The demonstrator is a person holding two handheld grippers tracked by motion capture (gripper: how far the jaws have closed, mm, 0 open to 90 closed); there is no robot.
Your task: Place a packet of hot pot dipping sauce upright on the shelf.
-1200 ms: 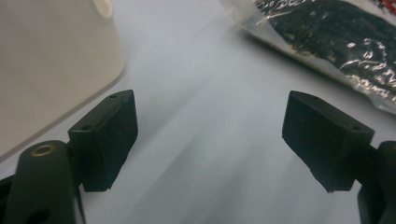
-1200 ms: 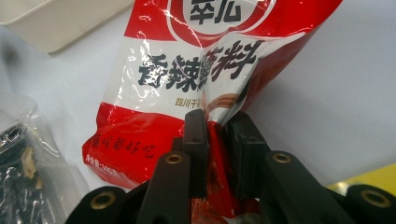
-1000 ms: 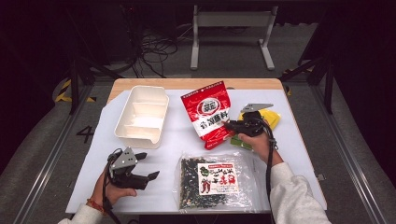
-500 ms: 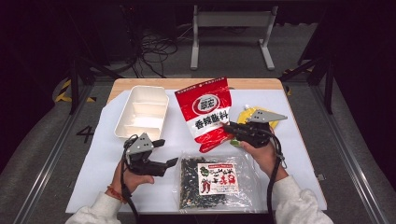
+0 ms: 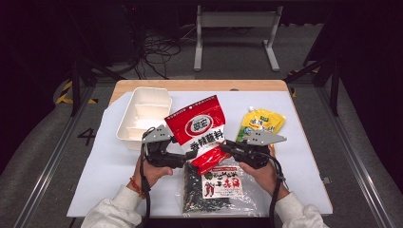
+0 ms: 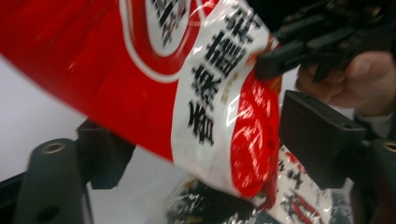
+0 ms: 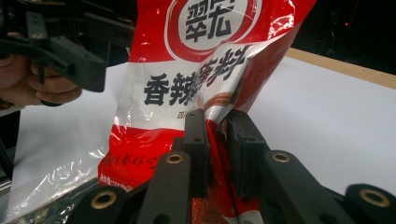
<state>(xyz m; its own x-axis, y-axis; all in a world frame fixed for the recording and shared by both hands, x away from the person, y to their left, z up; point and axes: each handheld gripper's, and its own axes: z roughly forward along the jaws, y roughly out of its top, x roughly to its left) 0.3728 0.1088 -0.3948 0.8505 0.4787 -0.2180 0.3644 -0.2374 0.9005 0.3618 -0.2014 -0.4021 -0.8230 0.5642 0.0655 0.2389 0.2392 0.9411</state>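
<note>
three pouches, one tray, two grippers

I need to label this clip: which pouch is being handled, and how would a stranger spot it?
On the white table, between the two hands, the red pouch hangs pinched in the right hand-held gripper. It alone is red with a white band of black characters.

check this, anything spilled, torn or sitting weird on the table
Nothing spilled or torn. The red pouch is off the table, tilted, pinched at one edge by the right gripper, the left gripper open around it. The clear packet overhangs the near table edge slightly.
</note>
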